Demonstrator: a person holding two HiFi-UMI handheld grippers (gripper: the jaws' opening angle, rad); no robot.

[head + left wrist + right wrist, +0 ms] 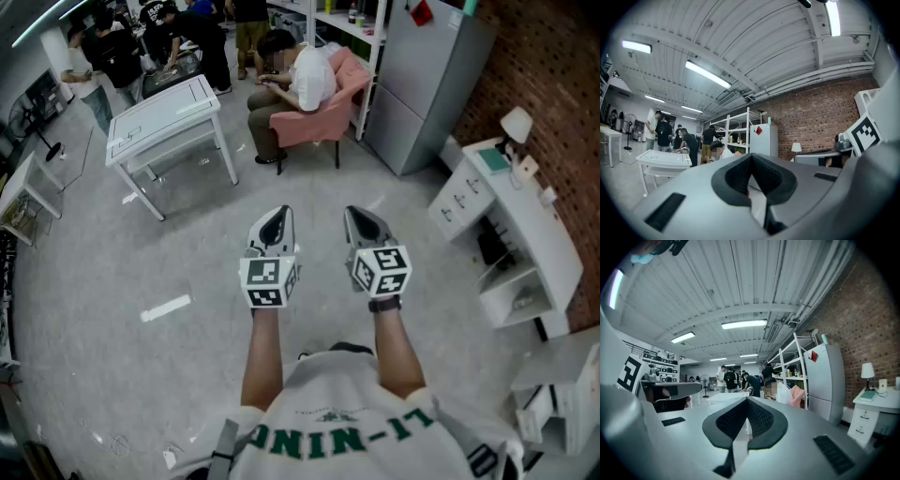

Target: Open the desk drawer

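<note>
The person's two bare arms reach straight out in front of the body, side by side. Each hand holds a claw flat and level, pointing away over the grey floor (187, 253). The left gripper (275, 219) has its two jaws pressed together, and nothing is between them. The right gripper (364, 221) is closed the same way and holds nothing. The two claws are close to each other but do not touch. The desk (542, 236) is white and stands against the brick wall (553, 84), off to the right of the right gripper and well apart from it. Its drawers (457, 200) sit in a stack at the far end of the desk, and they look pushed in. A small white lamp (515, 123) stands on the desk top. Farther away is a tall grey fridge (427, 75). Past the claws a person sits in a pink chair (328, 117), and a white table (164, 112) stands to the left.
</note>
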